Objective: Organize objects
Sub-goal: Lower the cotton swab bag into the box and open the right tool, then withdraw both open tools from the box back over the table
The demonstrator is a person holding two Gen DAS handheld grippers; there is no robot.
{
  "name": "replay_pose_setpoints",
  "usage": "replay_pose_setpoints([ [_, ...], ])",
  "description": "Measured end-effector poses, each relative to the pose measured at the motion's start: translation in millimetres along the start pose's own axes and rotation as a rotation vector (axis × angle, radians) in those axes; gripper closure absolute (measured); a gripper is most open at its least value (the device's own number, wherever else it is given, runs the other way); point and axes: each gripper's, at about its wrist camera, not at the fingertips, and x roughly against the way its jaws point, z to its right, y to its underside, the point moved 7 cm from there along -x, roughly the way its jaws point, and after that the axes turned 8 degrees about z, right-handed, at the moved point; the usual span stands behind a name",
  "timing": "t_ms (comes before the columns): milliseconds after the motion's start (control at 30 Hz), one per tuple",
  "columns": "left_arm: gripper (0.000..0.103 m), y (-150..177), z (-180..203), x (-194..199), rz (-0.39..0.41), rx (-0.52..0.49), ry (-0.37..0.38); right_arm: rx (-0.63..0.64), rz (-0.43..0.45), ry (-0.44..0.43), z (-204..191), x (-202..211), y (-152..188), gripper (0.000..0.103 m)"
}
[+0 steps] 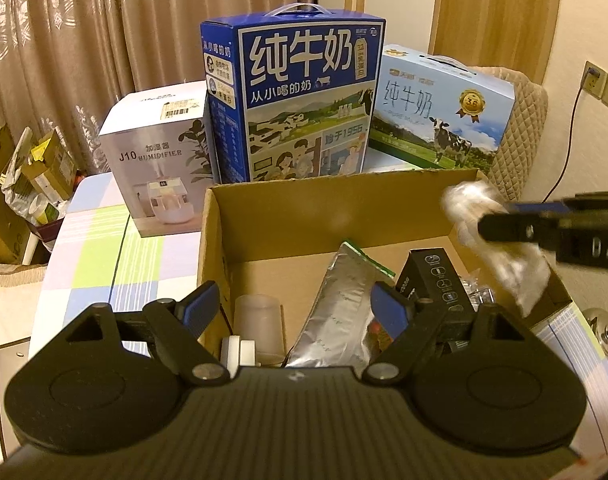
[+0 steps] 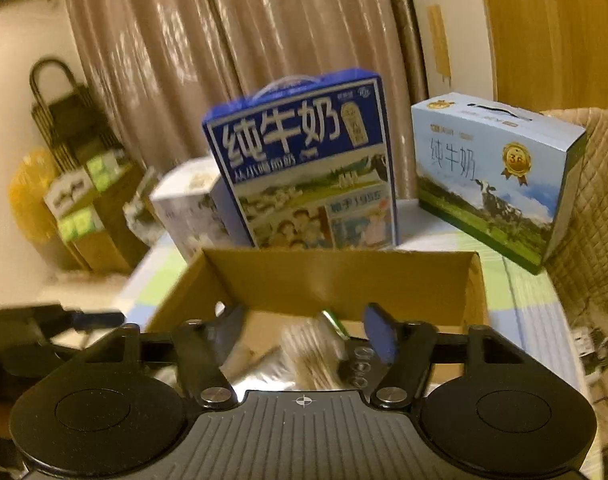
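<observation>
An open cardboard box stands on the checked tablecloth. Inside lie a translucent cup, a silver foil pouch, a small black carton and a white plug. My left gripper hangs open over the box's near side with nothing between its fingers. From the right, my right gripper reaches over the box's right wall. Its jaws stand apart. A crumpled clear wrapper, blurred, sits just below them and looks loose, with no pad pressing on it.
Behind the cardboard box stand a dark blue milk case, a light blue milk case and a white humidifier box. A quilted chair back is at the right. Cartons and bags clutter the floor to the left of the table.
</observation>
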Motion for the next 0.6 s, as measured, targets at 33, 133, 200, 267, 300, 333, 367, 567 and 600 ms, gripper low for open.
replay_pose_setpoints([
  [33, 0.024, 0.5, -0.3, -0.2, -0.003, 0.0, -0.001, 0.0, 0.0, -0.002, 0.6, 1.3, -0.4, 0.038],
  [133, 0.023, 2.2, -1.3, 0.5, -0.004, -0.004, -0.004, 0.021, -0.007, 0.021, 2.3, 4.9, 1.5, 0.038],
  [200, 0.022, 3.6, -2.4, 0.5, -0.004, 0.0, -0.006, 0.014, -0.021, 0.03, 4.2, 6.8, 4.7, 0.038],
  [267, 0.021, 5.6, -3.4, 0.0, -0.006, 0.01, -0.006, 0.009, -0.028, 0.038, 5.2, 9.7, 8.9, 0.038],
  [300, 0.02, 6.9, -3.6, -0.1, -0.008, 0.014, -0.006, 0.008, -0.031, 0.039, 5.8, 11.5, 10.9, 0.038],
  [333, 0.019, 8.2, -3.2, -0.3, -0.009, 0.016, -0.006, 0.007, -0.037, 0.044, 6.5, 13.5, 13.4, 0.038],
  [367, 0.018, 9.5, -2.4, 0.1, -0.01, 0.016, -0.005, 0.006, -0.043, 0.05, 7.2, 15.1, 15.5, 0.038],
  [567, 0.011, 15.1, 1.0, 9.1, -0.01, 0.017, -0.006, 0.003, -0.069, 0.064, 7.7, 30.3, 28.0, 0.038],
  [600, 0.01, 16.1, 1.7, 11.9, -0.009, 0.017, -0.008, 0.002, -0.073, 0.068, 7.5, 33.2, 29.6, 0.038],
])
